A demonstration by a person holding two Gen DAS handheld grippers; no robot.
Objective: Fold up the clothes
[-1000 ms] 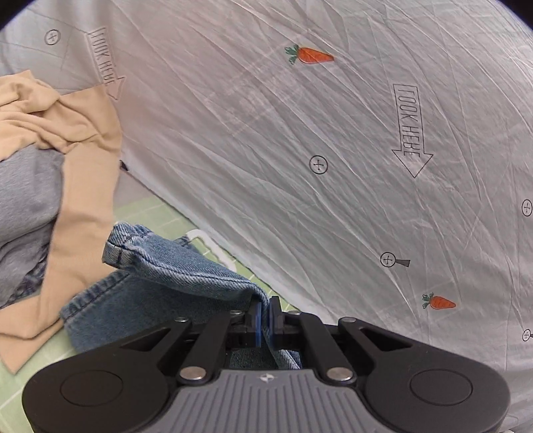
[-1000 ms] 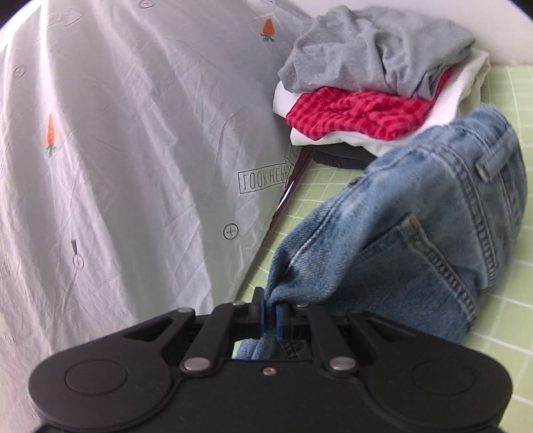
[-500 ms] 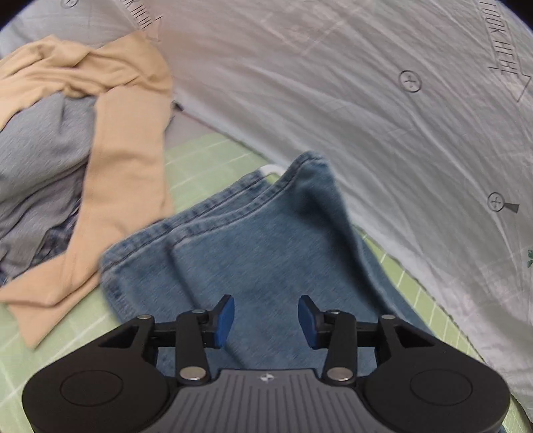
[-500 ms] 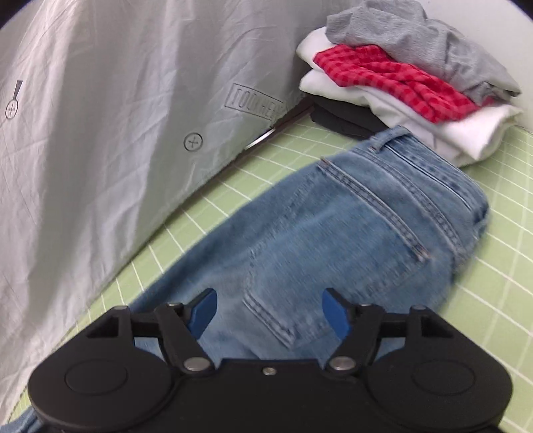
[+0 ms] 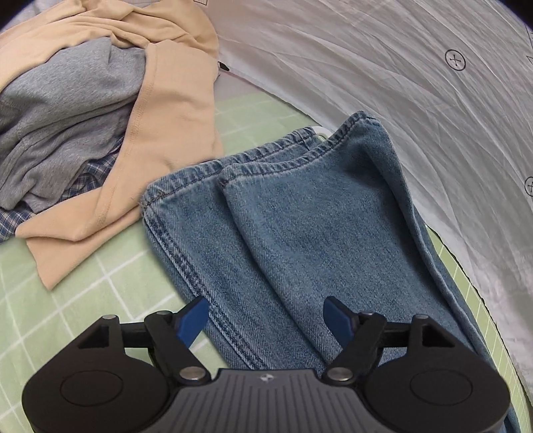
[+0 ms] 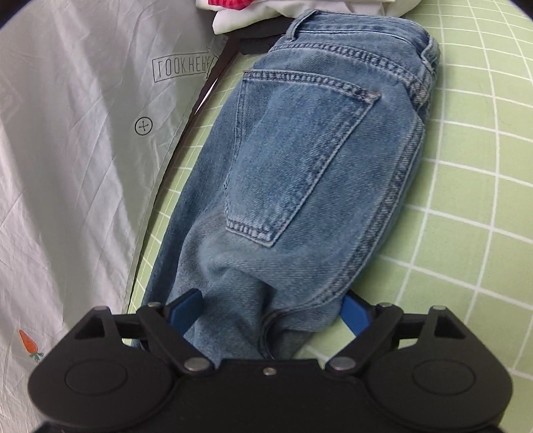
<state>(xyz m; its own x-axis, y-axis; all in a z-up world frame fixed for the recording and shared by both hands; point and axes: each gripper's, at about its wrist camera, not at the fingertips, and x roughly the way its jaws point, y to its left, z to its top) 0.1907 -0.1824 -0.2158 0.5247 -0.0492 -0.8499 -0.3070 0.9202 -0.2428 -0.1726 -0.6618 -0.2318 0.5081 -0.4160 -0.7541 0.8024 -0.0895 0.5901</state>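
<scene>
Currently, item one: blue jeans (image 5: 299, 233), folded lengthwise, lying flat on the green gridded mat (image 5: 83, 283) that covers the desk. Leg hems lie at the far end in the left wrist view, just beside a trailing beige garment (image 5: 173, 133); waistband and back pocket (image 6: 299, 156) lie at the far end in the right wrist view, the waistband touching a stack of folded clothes (image 6: 253, 13).

Item two: left gripper (image 5: 266, 319), pitched steeply down over the leg section. Its blue fingers (image 5: 191, 319) have just been opening and now stand wide apart, clear of the denim beneath them, holding nothing.

Item three: right gripper (image 6: 269, 313), likewise angled down, at the crotch end of the jeans. Its jaws have just been opening; the bunched denim sits between the spread fingers (image 6: 183, 309), released rather than pinched.

Item four: heap of unfolded laundry at far left, a grey garment (image 5: 66, 110) under the beige one, plaid fabric (image 5: 83, 183) showing below.

Item five: pale grey printed sheet (image 6: 66, 166) with carrot and arrow motifs, bordering the mat's far side.
</scene>
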